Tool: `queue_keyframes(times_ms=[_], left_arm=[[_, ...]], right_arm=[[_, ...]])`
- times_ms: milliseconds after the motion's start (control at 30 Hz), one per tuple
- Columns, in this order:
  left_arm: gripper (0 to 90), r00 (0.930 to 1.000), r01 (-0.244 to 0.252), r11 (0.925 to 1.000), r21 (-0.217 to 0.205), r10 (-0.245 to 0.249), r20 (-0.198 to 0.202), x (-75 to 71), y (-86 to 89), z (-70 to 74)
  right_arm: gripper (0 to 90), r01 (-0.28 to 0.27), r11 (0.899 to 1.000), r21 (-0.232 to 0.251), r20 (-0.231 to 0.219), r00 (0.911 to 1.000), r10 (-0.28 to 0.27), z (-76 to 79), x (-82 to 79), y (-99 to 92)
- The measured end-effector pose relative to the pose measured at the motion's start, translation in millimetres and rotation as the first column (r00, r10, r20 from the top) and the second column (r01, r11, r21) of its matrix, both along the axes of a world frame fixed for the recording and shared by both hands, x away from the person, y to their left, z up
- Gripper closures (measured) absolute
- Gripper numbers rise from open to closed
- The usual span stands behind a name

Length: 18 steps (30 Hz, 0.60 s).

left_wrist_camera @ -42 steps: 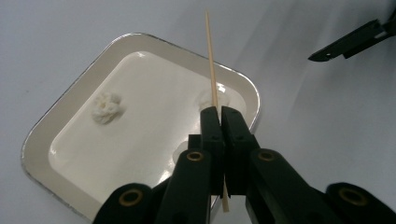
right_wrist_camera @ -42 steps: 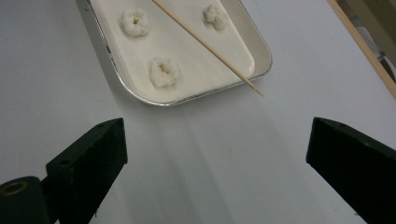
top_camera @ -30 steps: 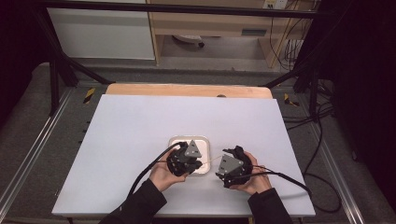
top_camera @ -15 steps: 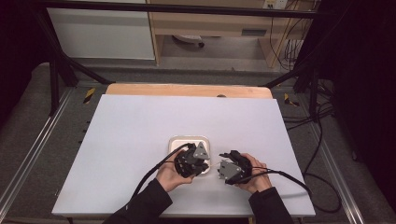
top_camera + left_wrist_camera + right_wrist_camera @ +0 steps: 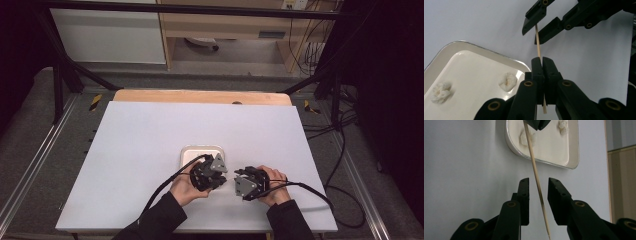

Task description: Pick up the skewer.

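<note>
My left gripper point(image 5: 542, 60) is shut on a thin wooden skewer point(image 5: 537, 42), which sticks out past its tips toward my right gripper point(image 5: 532, 35). In the right gripper view the skewer point(image 5: 531, 152) runs lengthwise between the jaws of the right gripper point(image 5: 538, 182). Those jaws have just been closing, and a small gap still shows on each side of the stick. A white tray point(image 5: 461, 43) lies just behind the grippers with two white puffy pieces point(image 5: 508, 81) on it. In the high view both hands hold the grippers point(image 5: 227, 179) close together at the table's near edge, in front of the tray point(image 5: 202, 149).
The white table top point(image 5: 150, 135) stretches wide to the left, the right and the back of the tray. A wooden strip point(image 5: 200, 96) runs along its far edge. Black cables point(image 5: 310, 189) trail from the grippers toward the near edge and off to the right.
The left gripper has edged slightly toward the right one, so the two now sit closer together. Both hands have otherwise stayed in place in front of the tray.
</note>
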<state>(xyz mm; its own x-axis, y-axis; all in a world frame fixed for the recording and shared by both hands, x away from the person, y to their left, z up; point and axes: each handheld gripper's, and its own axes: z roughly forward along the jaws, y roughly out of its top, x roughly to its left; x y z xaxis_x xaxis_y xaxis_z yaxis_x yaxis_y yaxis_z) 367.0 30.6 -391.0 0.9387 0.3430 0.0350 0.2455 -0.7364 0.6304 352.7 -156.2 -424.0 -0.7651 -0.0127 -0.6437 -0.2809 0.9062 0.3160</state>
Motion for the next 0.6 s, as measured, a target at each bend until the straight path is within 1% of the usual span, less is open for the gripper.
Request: queue_keyframes(times_ms=[33,133,167,200,267,367,467,500,600], left_arm=[[88.6,1.0,0.0,1.0,0.0,0.0,0.0,0.0,0.0,0.0],[88.6,1.0,0.0,1.0,-0.001,0.0,-0.002,-0.1,-0.8,-0.7],[88.6,1.0,0.002,1.0,-0.001,-0.002,-0.002,-0.2,-1.0,-1.1],[88.6,1.0,0.005,1.0,0.001,-0.005,-0.003,-0.2,-1.1,-1.3],[88.6,1.0,0.006,1.0,0.001,-0.006,-0.003,-0.3,-1.2,-1.3],[88.6,1.0,0.008,1.0,0.002,-0.008,-0.002,-0.5,-0.9,-1.0],[88.6,1.0,0.008,1.0,0.001,-0.008,-0.003,-0.1,-0.8,-1.3],[88.6,1.0,0.008,1.0,0.001,-0.008,-0.002,-0.1,-0.8,-1.3],[88.6,1.0,0.008,1.0,0.0,-0.008,-0.001,0.0,-0.7,-1.2]], right_arm=[[73.1,0.0,1.0,0.0,0.0,1.0,0.0,0.0,0.0,0.0],[76.7,-0.024,1.0,-0.009,0.008,0.9997,0.024,0.1,-0.2,-0.4],[78.4,-0.025,1.0,-0.011,0.011,0.9996,0.025,0.2,-0.2,-0.5],[79.7,-0.014,1.0,-0.008,0.008,0.9999,0.014,-0.2,-1.2,-0.4],[82.0,-0.031,0.999,-0.027,0.011,0.9994,0.032,0.1,-0.4,-1.0],[84.8,-0.039,0.998,-0.038,0.012,0.9991,0.04,0.1,-1.3,-1.3],[85.8,-0.044,0.998,-0.043,0.016,0.9989,0.044,0.3,-1.5,-1.6],[86.8,-0.049,0.997,-0.054,0.022,0.9985,0.05,0.1,-2.0,-1.7],[87.8,-0.058,0.996,-0.065,0.023,0.998,0.059,-1.1,-3.1,-1.4]])
